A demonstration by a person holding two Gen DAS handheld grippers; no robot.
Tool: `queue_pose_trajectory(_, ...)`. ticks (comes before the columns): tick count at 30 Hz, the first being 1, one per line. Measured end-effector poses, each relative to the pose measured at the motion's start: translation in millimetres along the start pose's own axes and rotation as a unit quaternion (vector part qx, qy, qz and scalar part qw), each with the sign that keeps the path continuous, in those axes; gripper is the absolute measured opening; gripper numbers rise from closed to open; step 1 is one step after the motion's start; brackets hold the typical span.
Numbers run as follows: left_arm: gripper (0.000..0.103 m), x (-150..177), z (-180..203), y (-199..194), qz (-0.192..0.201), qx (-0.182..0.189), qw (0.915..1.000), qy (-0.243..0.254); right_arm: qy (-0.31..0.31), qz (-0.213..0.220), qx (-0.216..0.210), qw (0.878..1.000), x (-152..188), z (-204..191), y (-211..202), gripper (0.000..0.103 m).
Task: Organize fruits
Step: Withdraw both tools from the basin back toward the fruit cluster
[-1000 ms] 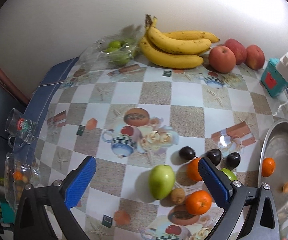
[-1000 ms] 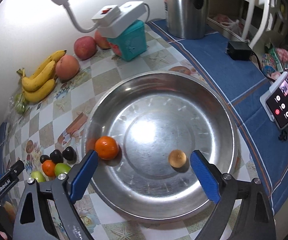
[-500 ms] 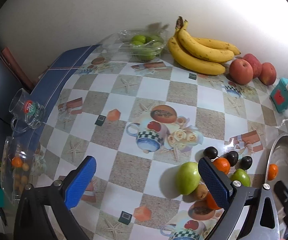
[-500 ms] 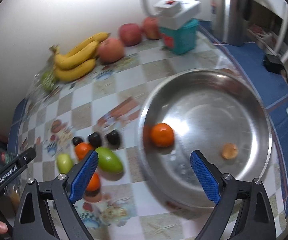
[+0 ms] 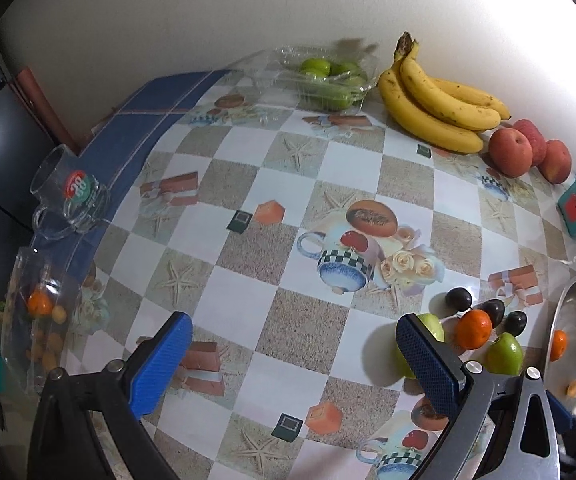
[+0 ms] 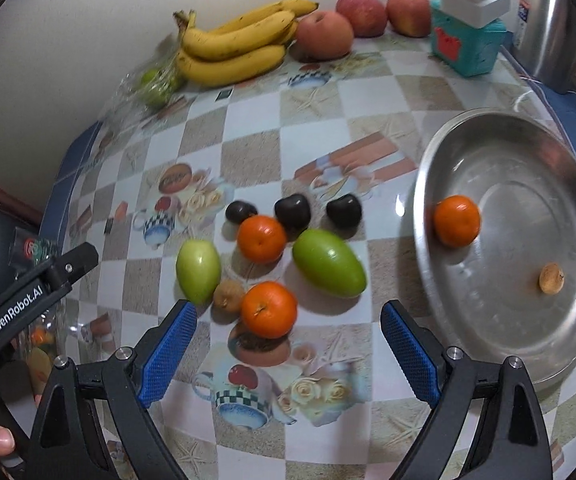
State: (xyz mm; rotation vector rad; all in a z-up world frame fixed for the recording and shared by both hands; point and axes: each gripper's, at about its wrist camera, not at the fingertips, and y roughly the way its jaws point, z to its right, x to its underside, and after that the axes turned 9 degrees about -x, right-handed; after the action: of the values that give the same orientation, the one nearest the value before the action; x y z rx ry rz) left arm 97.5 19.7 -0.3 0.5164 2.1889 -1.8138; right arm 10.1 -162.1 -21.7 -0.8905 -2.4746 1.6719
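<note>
A cluster of loose fruit lies mid-table in the right wrist view: two oranges [image 6: 269,309] [image 6: 261,238], two green fruits [image 6: 329,262] [image 6: 198,266], three dark plums [image 6: 292,210] and a small brown fruit [image 6: 228,295]. A steel bowl [image 6: 560,168] at the right holds one orange [image 6: 456,220] and a small brown fruit [image 6: 551,278]. My right gripper [image 6: 288,344] is open and empty, just in front of the near orange. My left gripper [image 5: 294,360] is open and empty over bare table, left of the cluster [image 5: 474,328].
Bananas [image 6: 236,46], three red apples [image 6: 324,34] and a clear box of green fruit [image 5: 328,78] line the back wall. A teal box with a white plug [image 6: 468,28] and a steel kettle [image 6: 552,20] stand at back right. A glass mug [image 5: 68,200] sits at the left edge.
My right gripper has swung left from over the bowl to the loose fruit cluster. My left gripper has shifted left, so the cluster now sits at its right finger.
</note>
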Motion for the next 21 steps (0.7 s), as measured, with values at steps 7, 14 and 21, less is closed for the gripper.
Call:
queue_pose_trajectory(7, 0.103, 3, 15, 11, -0.02, 0.014, 0.9995, 0.018, -0.017, -0.029, 0.009, 0.999, 6, -8, 21, 0.094)
queue_pose_trajectory(14, 0.103, 5, 28, 26, -0.045, 0.027, 0.9982, 0.029, 0.003, -0.045, 0.011, 0.999, 9, -1, 37, 0.094)
queue_pose_trajectory(21, 0.103, 4, 42, 33, -0.067, 0.071, 0.9946, 0.036, 0.047, -0.03, 0.013, 0.998, 7, 13, 36, 0.094)
